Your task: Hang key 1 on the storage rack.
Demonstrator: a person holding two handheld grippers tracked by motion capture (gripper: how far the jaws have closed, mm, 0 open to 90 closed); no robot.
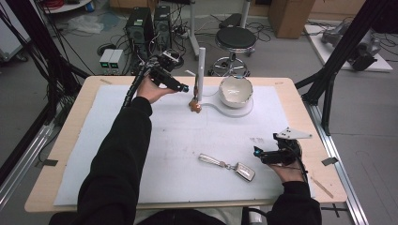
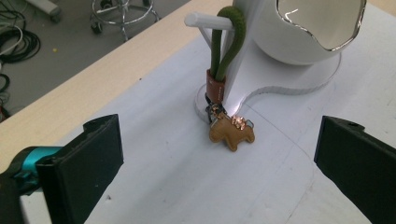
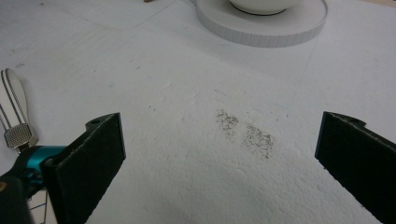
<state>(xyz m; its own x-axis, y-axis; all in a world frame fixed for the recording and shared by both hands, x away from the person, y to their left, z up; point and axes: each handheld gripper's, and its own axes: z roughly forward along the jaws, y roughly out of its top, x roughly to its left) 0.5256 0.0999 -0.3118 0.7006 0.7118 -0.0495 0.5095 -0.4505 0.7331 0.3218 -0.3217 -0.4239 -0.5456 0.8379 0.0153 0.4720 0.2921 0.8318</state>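
High view: left gripper [image 1: 187, 88] hovers at far side of table [image 1: 65, 140], beside white stand [image 1: 201, 70] where keychain [image 1: 195, 105] hangs; car key [image 1: 228, 165] lies near right gripper [image 1: 256, 152].

Left gripper view: fingers [image 2: 88, 158] wide, nothing between; green loop [image 2: 227, 42] sits on peg [image 2: 201, 19], brown charm [image 2: 232, 133] touching mat [image 2: 154, 177]. Likely best: pull back straight, avoid snagging loop.

Right gripper view: fingers wide, empty; key ring tab [image 3: 16, 116] at left edge. Probable next pick; approach low, square to key.
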